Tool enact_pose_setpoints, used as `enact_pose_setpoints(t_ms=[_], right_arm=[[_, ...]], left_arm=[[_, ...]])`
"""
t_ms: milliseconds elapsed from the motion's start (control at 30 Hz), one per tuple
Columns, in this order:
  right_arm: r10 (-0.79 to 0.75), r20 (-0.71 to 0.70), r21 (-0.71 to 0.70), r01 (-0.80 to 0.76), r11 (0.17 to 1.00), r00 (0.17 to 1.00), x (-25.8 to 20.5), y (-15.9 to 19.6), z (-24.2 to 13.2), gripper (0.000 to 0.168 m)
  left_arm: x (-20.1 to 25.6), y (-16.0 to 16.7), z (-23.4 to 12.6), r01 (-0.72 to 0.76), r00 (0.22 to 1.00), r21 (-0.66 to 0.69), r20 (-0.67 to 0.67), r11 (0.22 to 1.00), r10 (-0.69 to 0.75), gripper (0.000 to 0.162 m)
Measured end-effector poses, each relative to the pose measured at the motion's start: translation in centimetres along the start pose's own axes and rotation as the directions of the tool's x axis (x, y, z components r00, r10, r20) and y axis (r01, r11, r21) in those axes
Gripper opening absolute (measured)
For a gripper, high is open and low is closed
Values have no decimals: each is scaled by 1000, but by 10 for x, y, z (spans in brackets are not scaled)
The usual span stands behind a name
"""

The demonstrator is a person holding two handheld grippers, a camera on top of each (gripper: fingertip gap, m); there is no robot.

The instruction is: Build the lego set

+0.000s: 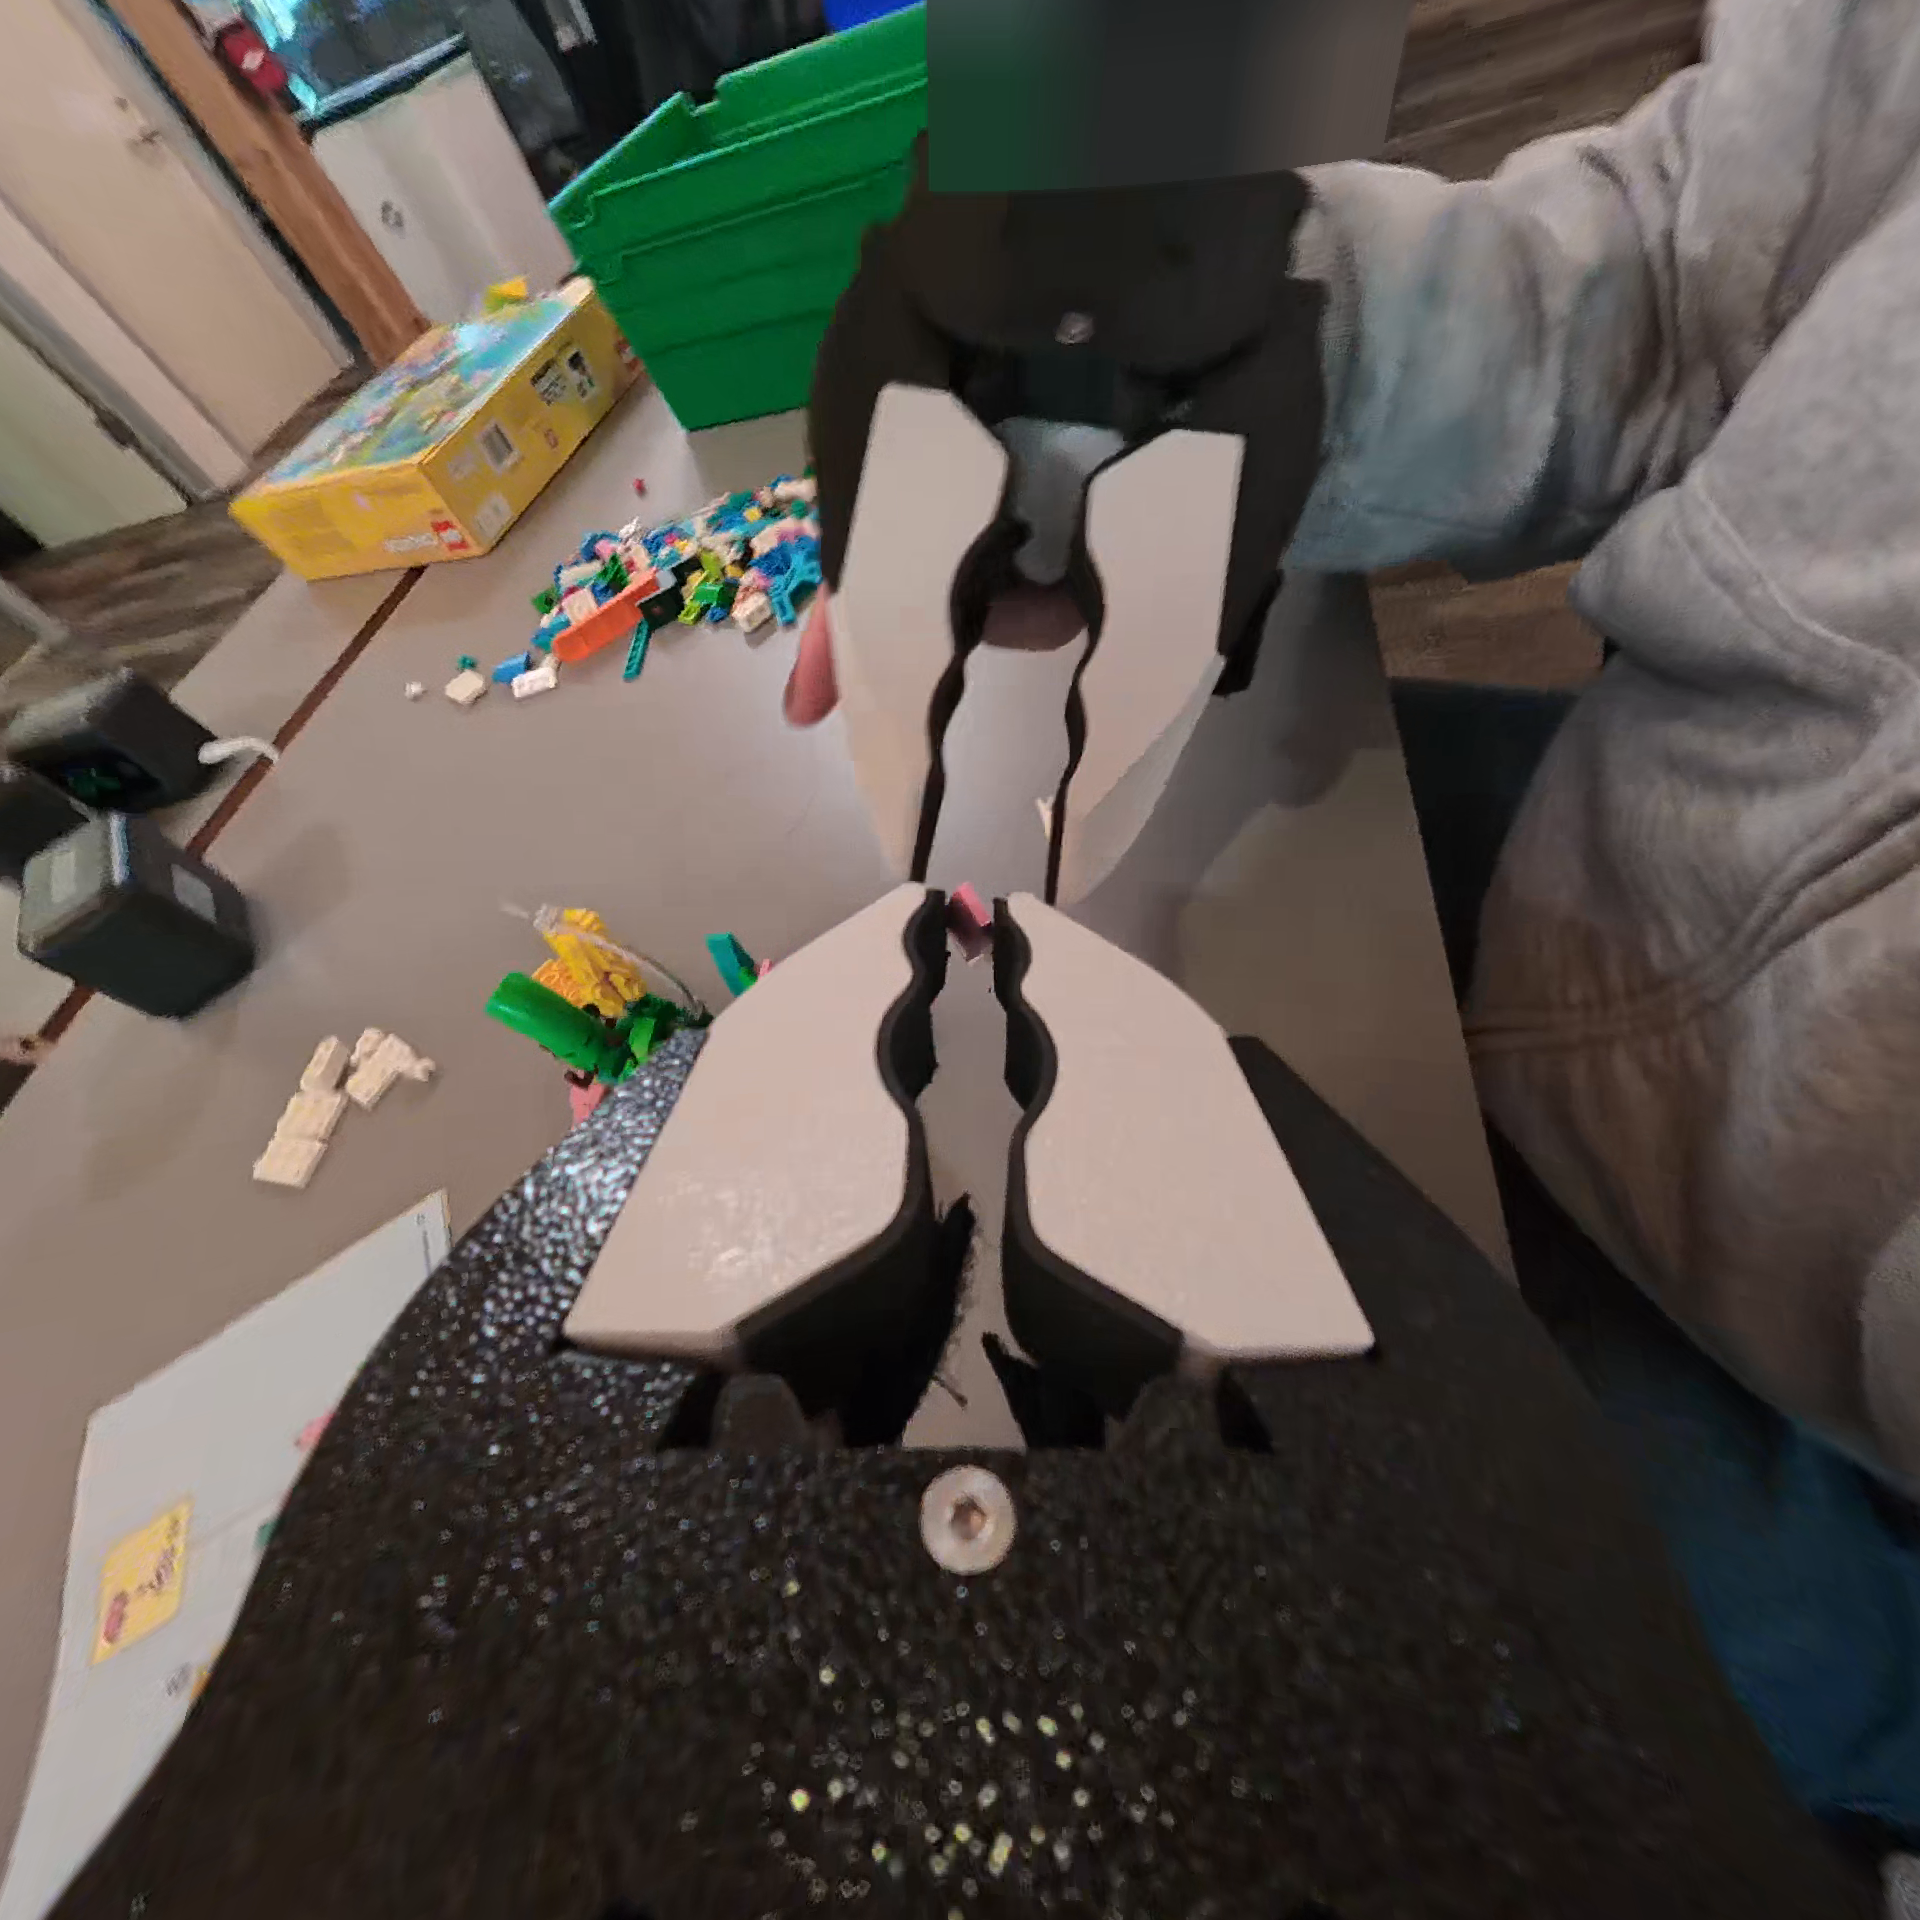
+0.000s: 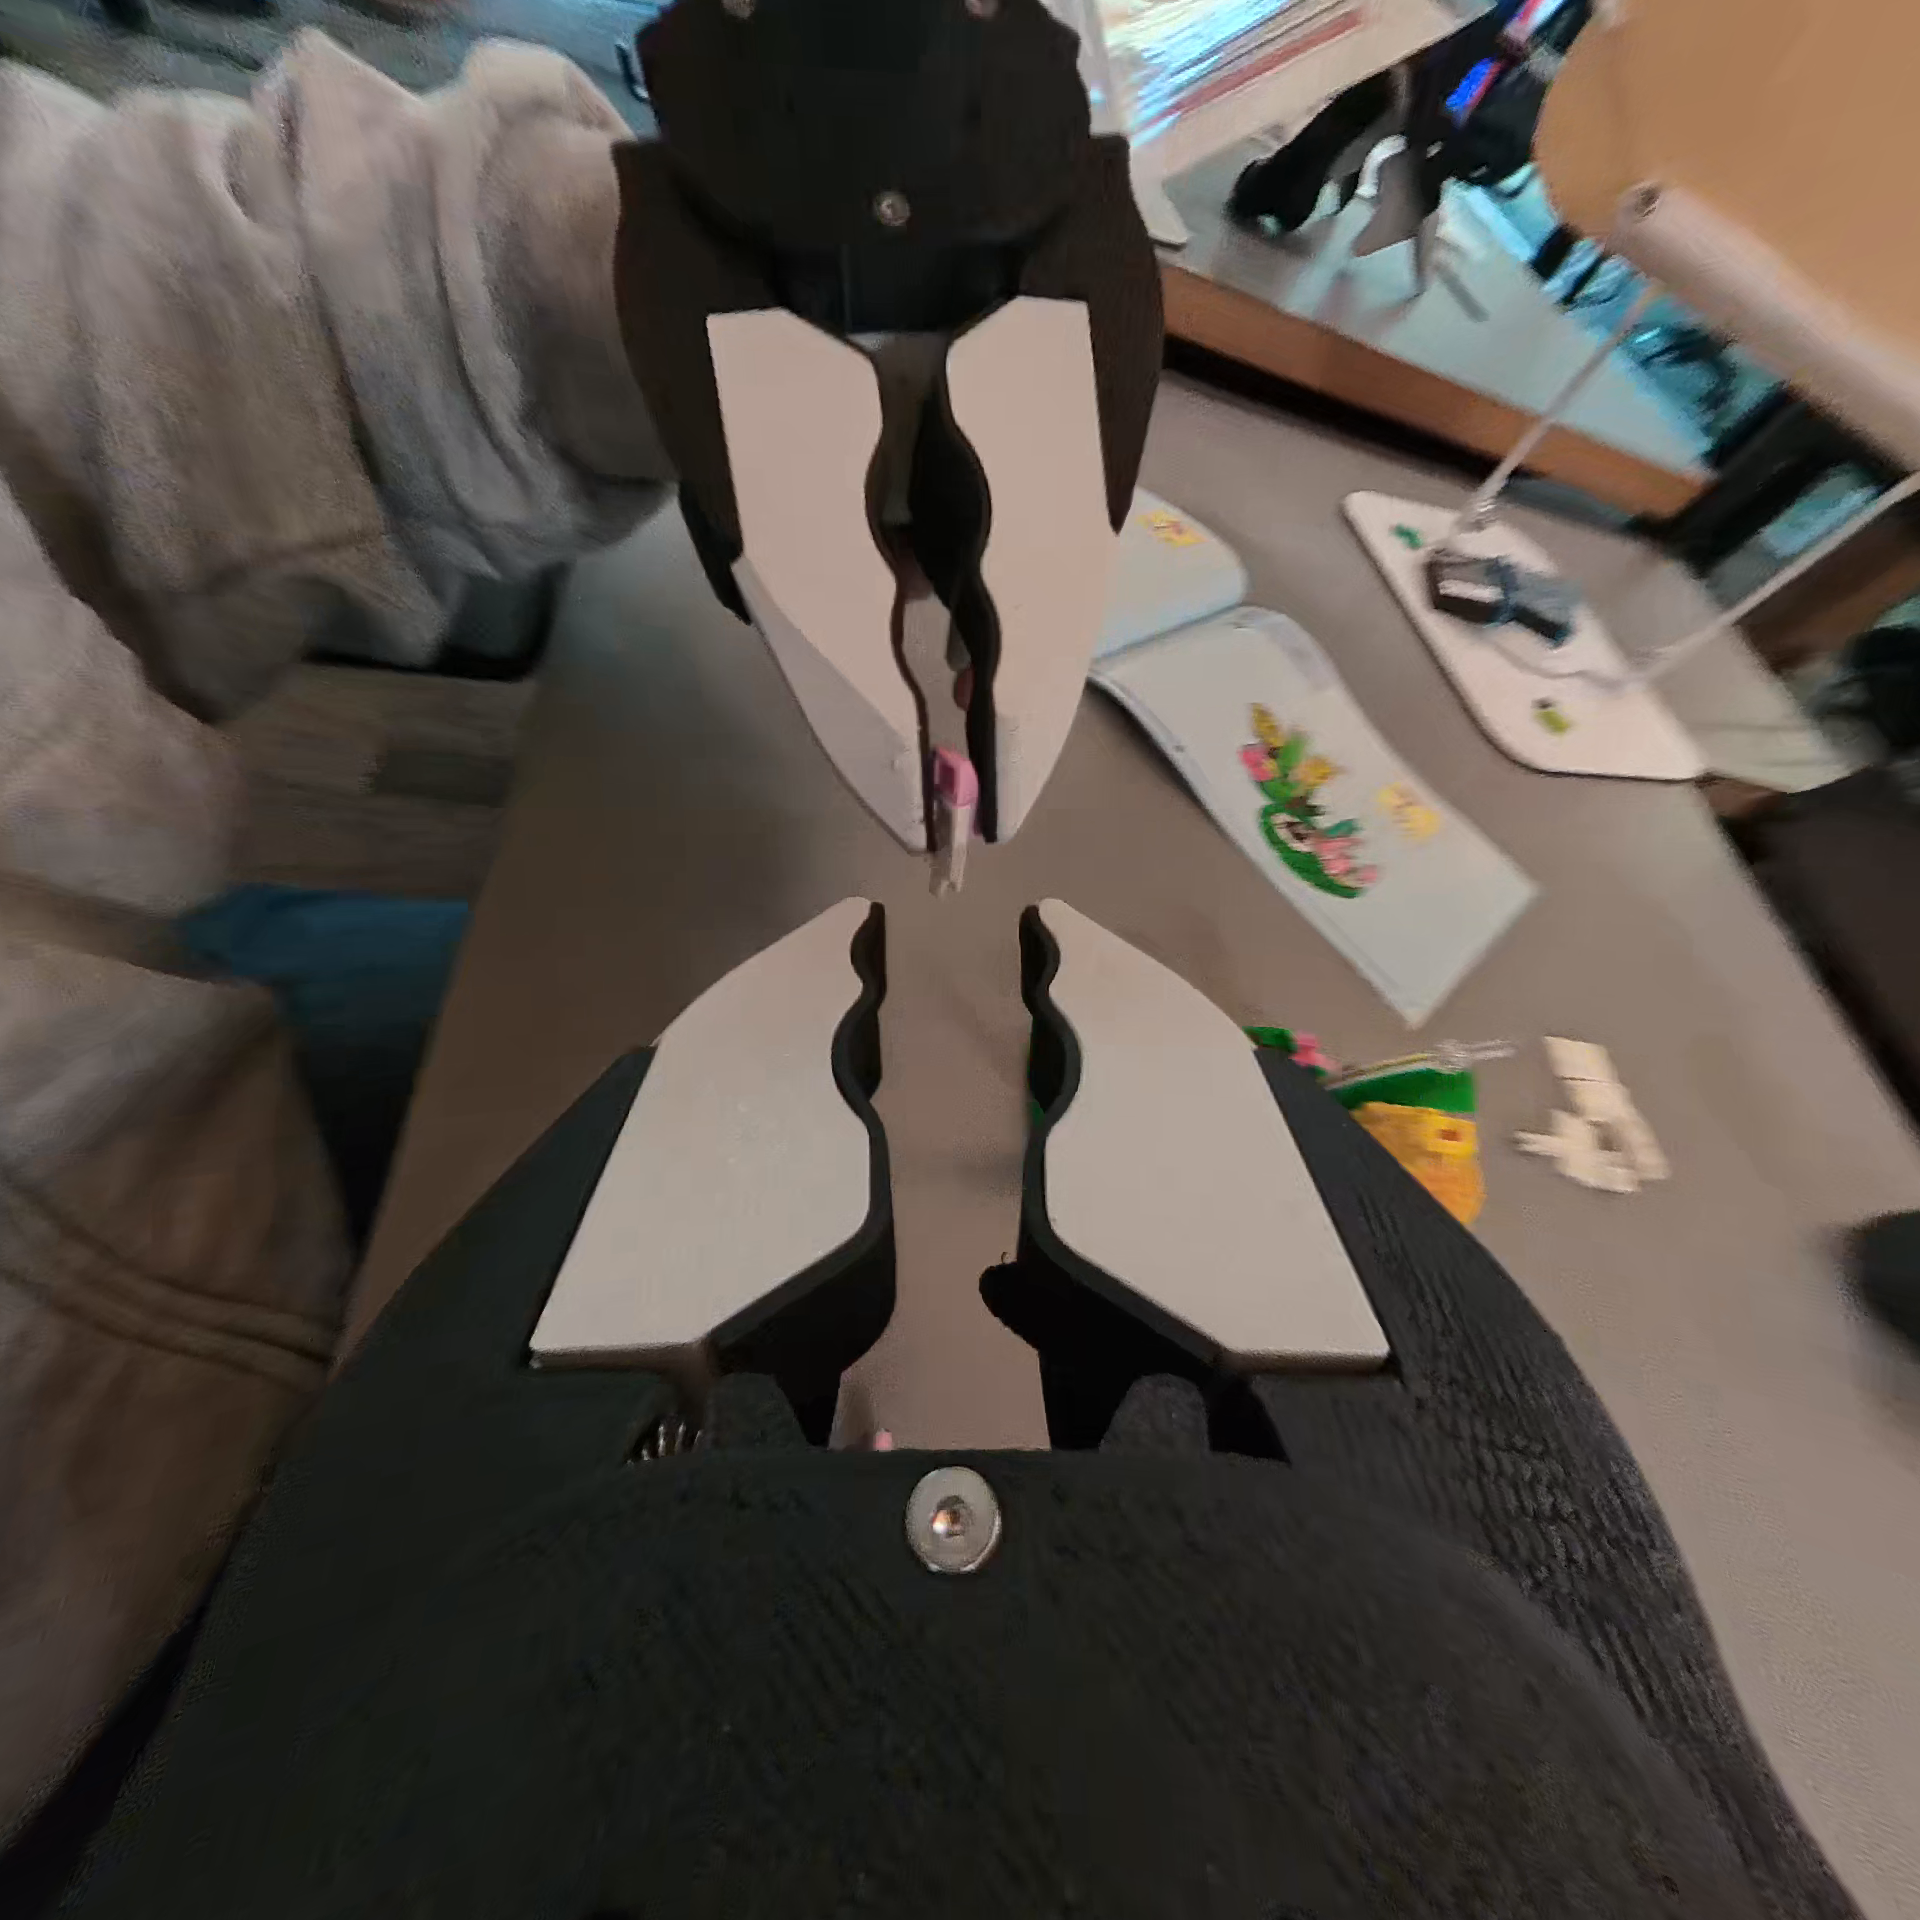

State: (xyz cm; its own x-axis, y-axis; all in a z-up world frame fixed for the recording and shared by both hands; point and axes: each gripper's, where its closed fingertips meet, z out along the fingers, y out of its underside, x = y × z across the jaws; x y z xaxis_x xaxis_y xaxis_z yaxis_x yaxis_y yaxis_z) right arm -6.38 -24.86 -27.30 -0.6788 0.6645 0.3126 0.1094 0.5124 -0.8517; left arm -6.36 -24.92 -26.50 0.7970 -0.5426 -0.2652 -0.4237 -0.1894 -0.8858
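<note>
Left wrist view: left gripper is pinching a small pink brick at its fingertips, jaws closed on it. Right wrist view is showing the same left gripper from the front, the pink brick sitting between its tips with a white piece sticking out below. Right gripper is facing it tip to tip, jaws parted and holding nothing, just short of the white piece. In the left wrist view the right gripper is pointing back at the camera, its 2 fingers apart.

Both grippers are hanging above a grey table. Partly built green and yellow model is lying on the table left of the left gripper; the right wrist view is showing it beside the right finger. White bricks are lying near it, apart. Loose brick pile is sitting farther out, with a yellow box and a green bin beyond it. Open instruction booklet is lying on the table past the model. Grey sleeve is reaching to the right gripper. Black device is sitting at the table's left edge.
</note>
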Motion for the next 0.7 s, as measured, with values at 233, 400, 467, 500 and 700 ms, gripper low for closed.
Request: enact_pose_setpoints(t_ms=[233, 400, 467, 500, 700], right_arm=[[163, 230, 108, -192, 975, 960, -19, -15, -2, 18], [166, 260, 182, -217, 959, 951, -20, -26, -7, 5], [170, 269, 203, -228, 952, 948, -22, -28, -8, 5], [173, 269, 216, -234, 948, 947, -22, -30, -8, 4], [215, 207, 342, -277, 898, 954, -5, -41, -16, 4]], left_arm=[[20, -23, -9, -22, 992, 182, -120, 983, 44, 8], [21, -30, -11, -7, 991, 225, -127, 974, 36, 8], [22, -33, -12, 3, 990, 244, -139, 970, 32, 8], [22, -34, -12, 9, 990, 256, -140, 967, 28, 8], [1, -45, -15, 99, 995, 329, -51, 939, -87, 15]])
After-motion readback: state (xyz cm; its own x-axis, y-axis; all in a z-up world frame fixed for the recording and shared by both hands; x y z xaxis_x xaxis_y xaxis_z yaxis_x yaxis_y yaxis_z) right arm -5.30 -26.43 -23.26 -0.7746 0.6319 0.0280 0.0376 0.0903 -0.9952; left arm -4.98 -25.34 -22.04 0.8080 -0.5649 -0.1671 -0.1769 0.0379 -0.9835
